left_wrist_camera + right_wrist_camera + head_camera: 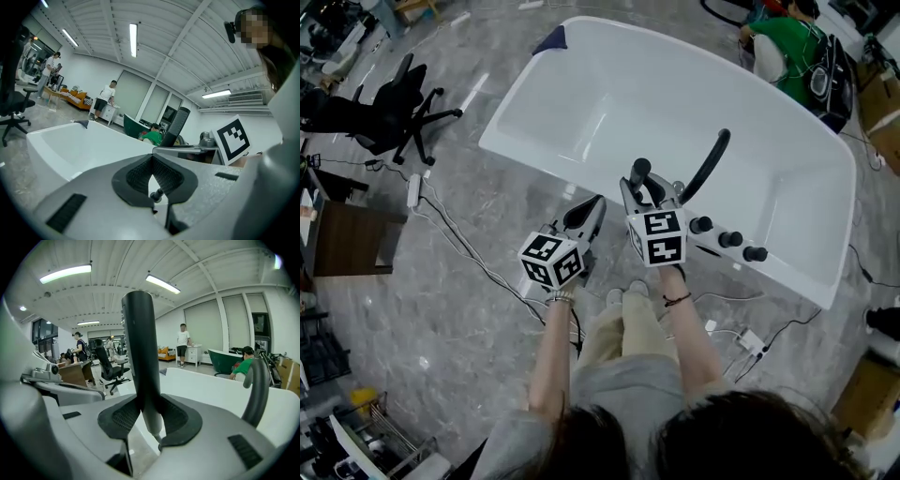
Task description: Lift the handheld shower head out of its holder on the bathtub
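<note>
The black handheld shower head (639, 172) stands upright between the jaws of my right gripper (641, 189), raised over the near rim of the white bathtub (581, 112). In the right gripper view the pads of my right gripper (143, 416) press on the handle of the shower head (139, 348), and its silver lower end shows below them. My left gripper (594, 204) hangs just left of it, shut and empty. The left gripper view shows the tips of my left gripper (151, 161) meeting, with the shower head (179, 123) beyond on the right.
A black curved spout (710, 161) and three black knobs (730, 239) stand on the tub rim right of my right gripper. A dark cloth (551, 39) lies on the far rim. An office chair (394, 112) and cables (459, 239) are on the floor at left. A person in green (787, 42) sits behind the tub.
</note>
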{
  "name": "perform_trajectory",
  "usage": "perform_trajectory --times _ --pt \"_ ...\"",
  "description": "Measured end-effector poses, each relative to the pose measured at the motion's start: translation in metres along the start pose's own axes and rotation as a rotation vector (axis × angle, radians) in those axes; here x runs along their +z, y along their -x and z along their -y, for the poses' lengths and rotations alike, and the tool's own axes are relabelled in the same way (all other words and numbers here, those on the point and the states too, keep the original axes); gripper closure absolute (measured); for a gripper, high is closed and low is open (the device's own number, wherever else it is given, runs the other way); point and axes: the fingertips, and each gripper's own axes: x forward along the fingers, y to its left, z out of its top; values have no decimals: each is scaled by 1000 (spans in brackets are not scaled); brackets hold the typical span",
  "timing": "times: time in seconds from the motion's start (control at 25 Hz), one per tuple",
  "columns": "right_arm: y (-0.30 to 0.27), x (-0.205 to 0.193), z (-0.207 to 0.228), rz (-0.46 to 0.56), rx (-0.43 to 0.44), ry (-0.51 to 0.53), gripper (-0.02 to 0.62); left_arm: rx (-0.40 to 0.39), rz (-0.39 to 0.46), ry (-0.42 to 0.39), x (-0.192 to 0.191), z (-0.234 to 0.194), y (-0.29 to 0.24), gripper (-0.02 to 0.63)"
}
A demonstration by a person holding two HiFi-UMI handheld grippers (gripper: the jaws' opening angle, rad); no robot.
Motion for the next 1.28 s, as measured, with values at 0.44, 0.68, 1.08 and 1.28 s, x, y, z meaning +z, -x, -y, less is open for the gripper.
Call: perform_trajectory --times 0.44,0.68,1.08,1.28 --pt "38 59 -22 82 76 26 462 -44 49 -74 49 37 27 601" --pt "55 88 -41 120 123 50 462 -31 97 -107 74 51 49 601" --pt "80 120 -74 169 205 98 462 7 170 -185 119 59 87 601" --pt "90 136 -85 197 233 110 462 18 189 -213 132 65 101 601"
